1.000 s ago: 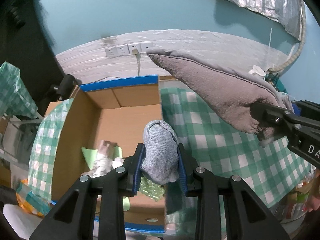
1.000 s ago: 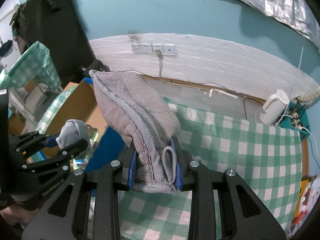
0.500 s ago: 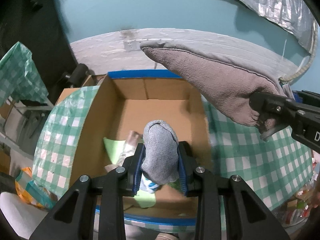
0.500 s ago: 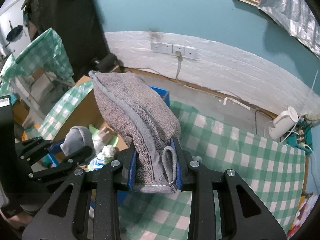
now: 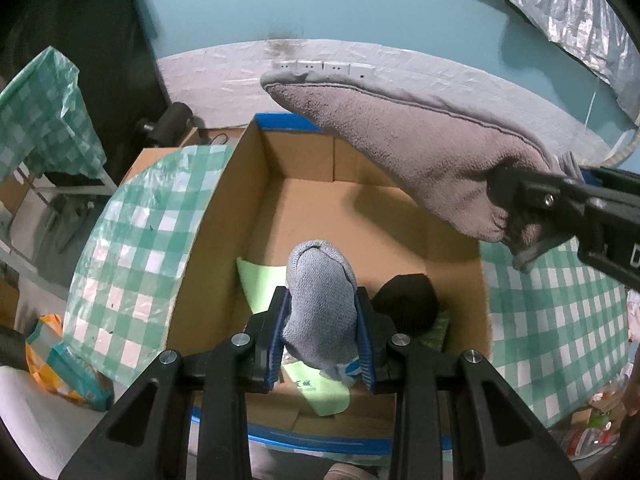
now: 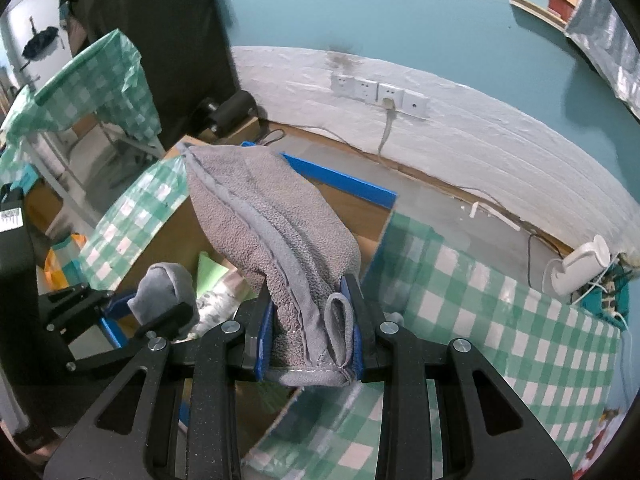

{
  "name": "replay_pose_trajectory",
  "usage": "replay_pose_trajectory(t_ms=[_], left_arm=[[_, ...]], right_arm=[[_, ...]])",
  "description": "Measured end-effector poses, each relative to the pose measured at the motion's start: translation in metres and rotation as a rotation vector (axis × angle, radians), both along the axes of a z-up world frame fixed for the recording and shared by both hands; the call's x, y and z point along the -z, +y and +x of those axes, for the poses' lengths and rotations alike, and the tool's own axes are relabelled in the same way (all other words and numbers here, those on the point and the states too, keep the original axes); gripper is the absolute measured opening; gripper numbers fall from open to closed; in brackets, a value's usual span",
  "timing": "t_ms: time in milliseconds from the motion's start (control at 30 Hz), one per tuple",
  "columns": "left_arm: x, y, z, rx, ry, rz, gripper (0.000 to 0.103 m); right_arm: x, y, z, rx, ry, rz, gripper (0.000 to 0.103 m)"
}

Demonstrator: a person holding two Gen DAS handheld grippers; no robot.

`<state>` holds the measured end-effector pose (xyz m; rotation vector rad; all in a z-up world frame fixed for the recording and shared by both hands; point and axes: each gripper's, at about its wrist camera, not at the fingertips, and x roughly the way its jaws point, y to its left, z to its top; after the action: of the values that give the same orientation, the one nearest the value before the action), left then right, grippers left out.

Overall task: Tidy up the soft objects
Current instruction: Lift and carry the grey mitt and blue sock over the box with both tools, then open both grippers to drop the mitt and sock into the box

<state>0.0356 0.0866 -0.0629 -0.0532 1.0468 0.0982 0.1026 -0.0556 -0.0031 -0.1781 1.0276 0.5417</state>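
Note:
My left gripper (image 5: 323, 320) is shut on a rolled blue-grey sock (image 5: 320, 304) and hangs over the open cardboard box (image 5: 344, 208) with blue-taped rims. My right gripper (image 6: 308, 332) is shut on a folded grey towel (image 6: 272, 224) that sticks out over the box's right side. In the left wrist view the towel (image 5: 408, 152) juts in from the right, held by the right gripper (image 5: 516, 228). The right wrist view shows the sock (image 6: 166, 292) in the left gripper (image 6: 152, 308) at lower left. Inside the box lie a green cloth (image 5: 260, 280) and a black soft item (image 5: 408, 304).
A green-and-white checked cloth (image 6: 500, 328) covers the table to the right of the box and drapes over its left flap (image 5: 136, 248). A white device (image 6: 580, 272) with cables stands at the far right. Wall sockets (image 6: 380, 90) sit behind. An orange bag (image 5: 52, 356) lies lower left.
Both grippers moved sideways from over the table to over the box, each keeping its hold. The box's inside now fills the left wrist view, with the black item newly in sight.

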Motion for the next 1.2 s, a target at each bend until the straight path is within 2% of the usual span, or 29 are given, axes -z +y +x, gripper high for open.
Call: replay_pose_trajectory(t_ms=[200, 367, 567, 833, 1000, 1200], left_arm=[[0.008, 0.010, 0.004, -0.012, 0.015, -0.011, 0.033], [0.012, 0.018, 0.006, -0.040, 0.024, -0.035, 0.041], [0.010, 0.024, 0.003, -0.056, 0.029, -0.042, 0.049], [-0.007, 0.015, -0.008, -0.024, -0.007, -0.015, 0.060], [-0.017, 0.006, -0.014, 0.004, -0.037, 0.015, 0.074], [-0.020, 0.001, -0.017, 0.018, -0.032, 0.013, 0.077]], right_arm=[[0.010, 0.013, 0.010, 0.007, 0.021, -0.005, 0.030], [0.019, 0.022, 0.015, 0.002, 0.035, -0.006, 0.044], [0.015, 0.026, 0.011, -0.003, 0.006, 0.004, 0.052], [0.010, 0.010, 0.007, 0.027, 0.022, 0.013, 0.055], [0.003, -0.003, -0.001, 0.046, 0.024, 0.022, 0.058], [-0.005, -0.019, -0.012, 0.081, 0.010, 0.019, 0.063]])
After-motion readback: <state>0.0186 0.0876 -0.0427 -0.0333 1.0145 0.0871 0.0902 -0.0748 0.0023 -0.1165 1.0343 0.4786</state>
